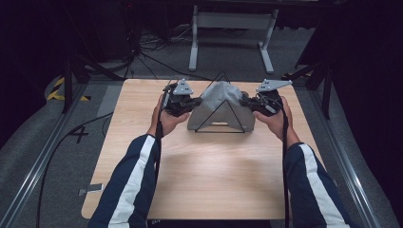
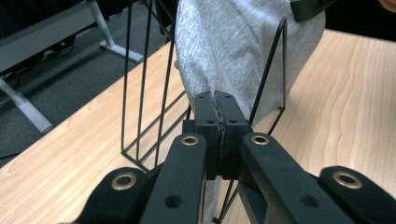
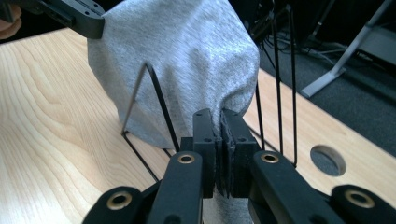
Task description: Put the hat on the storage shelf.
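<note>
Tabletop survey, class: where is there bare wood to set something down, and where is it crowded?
Bare wood: the wide near half of the table between the two sleeves, plus strips along both side edges. Crowded: the far middle, where the grey cloth drapes the black wire rack, pinched by the left claw and right claw.

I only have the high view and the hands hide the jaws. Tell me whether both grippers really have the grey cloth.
Observer: Yes. In the left gripper view the left gripper is shut, the grey cloth pinched between its pads.
Operator: Check the right one.
Observer: Same there: the right gripper is shut on a fold of the cloth's edge.
Operator: Say where the cloth sits on the wire rack.
Observer: It is draped over the top of the wire rack, whose black rods stand beside and in front of it.
</note>
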The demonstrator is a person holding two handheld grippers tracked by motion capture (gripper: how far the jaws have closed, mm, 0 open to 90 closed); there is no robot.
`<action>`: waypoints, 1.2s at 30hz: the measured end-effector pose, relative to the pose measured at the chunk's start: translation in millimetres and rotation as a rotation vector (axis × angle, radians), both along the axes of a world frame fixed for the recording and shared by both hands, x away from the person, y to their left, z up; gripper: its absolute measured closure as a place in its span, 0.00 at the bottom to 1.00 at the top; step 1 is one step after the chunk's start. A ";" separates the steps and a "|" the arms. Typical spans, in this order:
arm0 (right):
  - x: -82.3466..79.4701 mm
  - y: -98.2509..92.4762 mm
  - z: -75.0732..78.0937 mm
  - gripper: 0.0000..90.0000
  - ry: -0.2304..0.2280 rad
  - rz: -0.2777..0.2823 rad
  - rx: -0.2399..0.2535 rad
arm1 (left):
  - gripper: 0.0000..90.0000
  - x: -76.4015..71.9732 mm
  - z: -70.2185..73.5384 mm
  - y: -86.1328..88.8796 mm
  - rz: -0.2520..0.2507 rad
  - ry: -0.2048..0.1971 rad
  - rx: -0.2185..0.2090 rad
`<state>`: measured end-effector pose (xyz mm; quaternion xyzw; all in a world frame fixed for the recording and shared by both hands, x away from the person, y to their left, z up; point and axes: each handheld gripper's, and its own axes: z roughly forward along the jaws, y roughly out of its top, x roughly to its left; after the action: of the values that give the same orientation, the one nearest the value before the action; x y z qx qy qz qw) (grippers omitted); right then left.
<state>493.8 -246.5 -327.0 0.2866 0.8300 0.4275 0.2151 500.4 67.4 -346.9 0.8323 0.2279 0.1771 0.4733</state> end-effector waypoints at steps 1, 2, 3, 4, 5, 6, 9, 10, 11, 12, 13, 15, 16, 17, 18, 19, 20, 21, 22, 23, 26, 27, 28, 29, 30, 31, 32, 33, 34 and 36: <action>0.3 0.0 -3.1 0.95 0.004 -0.002 -0.004 | 0.99 0.4 -1.8 -0.6 -0.005 -0.001 0.008; 0.5 0.0 -6.2 0.95 0.010 -0.003 -0.003 | 0.99 0.2 -3.5 -1.8 -0.007 0.001 0.019; 0.7 -0.1 -9.1 0.95 0.016 -0.003 -0.001 | 0.99 -0.2 -5.7 -3.4 -0.010 0.003 0.025; 0.8 0.1 -12.7 0.95 0.021 -0.003 -0.006 | 0.99 -0.1 -6.6 -3.7 -0.010 0.002 0.032; 0.9 0.3 -14.7 0.95 0.025 -0.003 -0.008 | 0.99 -0.2 -7.7 -4.4 -0.010 0.007 0.033; 1.0 0.5 -16.7 0.95 0.029 -0.005 -0.011 | 0.99 0.1 -9.2 -4.9 -0.008 0.008 0.037; 1.8 1.2 -24.1 0.95 0.039 -0.009 -0.022 | 0.99 0.7 -13.8 -6.8 -0.006 0.019 0.047; 2.3 1.1 -25.6 0.95 0.042 -0.011 -0.023 | 0.99 0.8 -15.8 -8.1 -0.005 0.015 0.057; 3.1 0.9 -28.0 0.95 0.046 -0.015 -0.026 | 0.99 1.0 -17.5 -8.9 -0.008 0.021 0.068; 3.7 0.9 -30.3 0.95 0.052 -0.018 -0.027 | 0.99 0.8 -20.0 -10.5 -0.006 0.022 0.072; 4.6 0.8 -32.9 0.95 0.056 -0.021 -0.030 | 0.99 1.1 -21.8 -11.8 -0.004 0.018 0.085; 6.6 1.4 -37.5 0.95 0.063 -0.027 -0.031 | 1.00 1.9 -25.8 -14.2 -0.008 0.028 0.088; 7.2 1.8 -39.0 0.95 0.067 -0.032 -0.029 | 0.99 2.4 -27.4 -15.0 -0.003 0.026 0.099; 8.0 2.0 -40.3 0.95 0.067 -0.035 -0.029 | 0.99 3.2 -29.8 -16.2 -0.001 0.032 0.104; 8.8 2.0 -41.5 0.95 0.067 -0.038 -0.022 | 0.99 3.9 -30.8 -16.4 -0.003 0.034 0.111; 9.1 2.0 -42.2 0.95 0.068 -0.040 -0.021 | 0.99 4.3 -32.9 -17.5 0.001 0.034 0.109; 9.5 2.0 -43.1 0.95 0.069 -0.043 -0.020 | 1.00 4.7 -35.0 -18.1 0.001 0.039 0.110; 9.8 1.8 -43.9 0.95 0.070 -0.047 -0.019 | 1.00 5.4 -36.4 -18.4 0.002 0.037 0.114; 9.8 1.5 -44.3 0.95 0.069 -0.048 -0.019 | 1.00 4.9 -37.6 -18.5 0.004 0.046 0.113; 9.4 1.3 -44.6 0.95 0.065 -0.050 -0.020 | 1.00 4.8 -38.3 -18.3 0.005 0.046 0.103; 7.2 0.7 -43.0 0.94 0.056 -0.056 -0.023 | 1.00 2.7 -34.9 -13.6 0.019 0.039 0.083; 6.1 0.0 -42.0 0.93 0.052 -0.059 -0.025 | 0.99 1.5 -33.0 -11.7 0.021 0.033 0.078; 4.8 -0.8 -40.8 0.93 0.049 -0.062 -0.025 | 0.99 -0.5 -29.5 -8.6 0.020 0.031 0.083; 3.5 -2.5 -39.2 0.91 0.046 -0.063 -0.025 | 0.99 -2.6 -27.0 -5.8 0.020 0.019 0.087; 1.7 -4.0 -37.6 0.91 0.047 -0.061 -0.024 | 0.98 -4.2 -25.3 -4.0 0.024 0.017 0.095; 0.6 -5.0 -36.6 0.91 0.041 -0.064 -0.030 | 0.98 -6.6 -23.1 -0.8 0.028 0.011 0.103; 0.6 -5.0 -36.6 0.91 0.041 -0.064 -0.030 | 0.97 -6.6 -23.1 -0.8 0.028 0.011 0.103; -1.4 -6.3 -35.0 0.90 0.037 -0.067 -0.032 | 0.97 -9.1 -20.7 3.7 0.027 0.002 0.110; -4.0 -7.5 -32.9 0.90 0.033 -0.070 -0.039 | 0.97 -12.1 -19.1 6.8 0.031 0.005 0.112; -7.8 -8.5 -29.4 0.90 0.023 -0.071 -0.051 | 0.97 -17.0 -17.1 12.4 0.032 0.001 0.115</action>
<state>486.0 -255.0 -356.5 0.3155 0.8322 0.3950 0.2278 483.4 79.8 -364.0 0.8545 0.2307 0.1971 0.4216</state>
